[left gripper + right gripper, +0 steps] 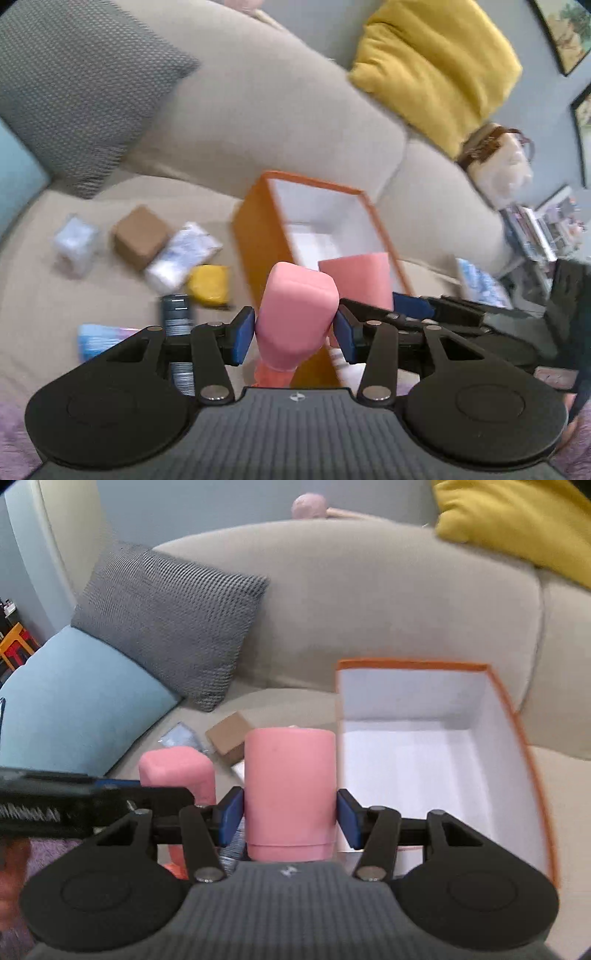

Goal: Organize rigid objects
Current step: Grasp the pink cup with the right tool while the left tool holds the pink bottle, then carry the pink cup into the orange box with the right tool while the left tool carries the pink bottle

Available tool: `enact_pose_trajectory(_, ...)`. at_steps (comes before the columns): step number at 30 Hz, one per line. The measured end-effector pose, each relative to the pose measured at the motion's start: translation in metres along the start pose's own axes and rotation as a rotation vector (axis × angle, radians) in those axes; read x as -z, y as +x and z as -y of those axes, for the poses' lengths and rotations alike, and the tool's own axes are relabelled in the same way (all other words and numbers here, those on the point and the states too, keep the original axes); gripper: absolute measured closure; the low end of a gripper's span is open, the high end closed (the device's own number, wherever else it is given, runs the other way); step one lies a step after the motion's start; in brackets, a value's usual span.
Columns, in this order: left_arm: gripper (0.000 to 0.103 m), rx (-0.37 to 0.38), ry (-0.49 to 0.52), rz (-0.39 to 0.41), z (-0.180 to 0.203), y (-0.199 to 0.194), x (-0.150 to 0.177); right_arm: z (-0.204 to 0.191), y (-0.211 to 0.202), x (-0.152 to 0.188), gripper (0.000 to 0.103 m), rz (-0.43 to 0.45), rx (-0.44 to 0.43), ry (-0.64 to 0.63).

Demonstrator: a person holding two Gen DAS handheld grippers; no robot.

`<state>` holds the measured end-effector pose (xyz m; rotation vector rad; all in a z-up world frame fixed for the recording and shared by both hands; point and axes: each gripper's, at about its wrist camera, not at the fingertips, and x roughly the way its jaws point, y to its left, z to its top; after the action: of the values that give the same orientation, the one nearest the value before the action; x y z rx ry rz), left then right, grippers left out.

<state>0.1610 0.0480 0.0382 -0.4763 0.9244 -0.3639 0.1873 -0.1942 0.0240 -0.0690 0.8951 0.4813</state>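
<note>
Left claw (295, 328) grips pink bottle (295, 314); right claw (290, 812) grips pink cup (290, 794), beside orange box (517, 716) on sofa (332, 590).

- Orange box (517, 716) lying open-topped, white interior unobstructed.
- Sofa backrest (369, 602) rising just behind.
- Brown carton (138, 236) and packets crowding seat leftward.

Home living room. Beige fabric sofa (369, 602) with throw cushions: grey knit (170, 627), light blue (74, 701), mustard yellow (436, 70). Framed pictures (561, 33) on grey-blue wall, magazine stack (535, 229) off to the side.
</note>
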Motion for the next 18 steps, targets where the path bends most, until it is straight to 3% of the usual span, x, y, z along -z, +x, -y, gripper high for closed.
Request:
enact_pose_trajectory(8, 0.050, 0.116, -0.019, -0.127, 0.051, 0.066, -0.010, 0.085, -0.019, 0.002, 0.048, -0.034, 0.065, 0.013)
enact_pose_trajectory(11, 0.050, 0.111, -0.056, -0.189, 0.059, 0.100, -0.011, 0.116, -0.008, 0.003, 0.048, -0.090, 0.062, 0.020)
enact_pose_trajectory(18, 0.051, 0.057, -0.144, -0.308, 0.068, 0.167, -0.008, 0.148, 0.034, 0.009, 0.048, -0.220, 0.078, -0.035)
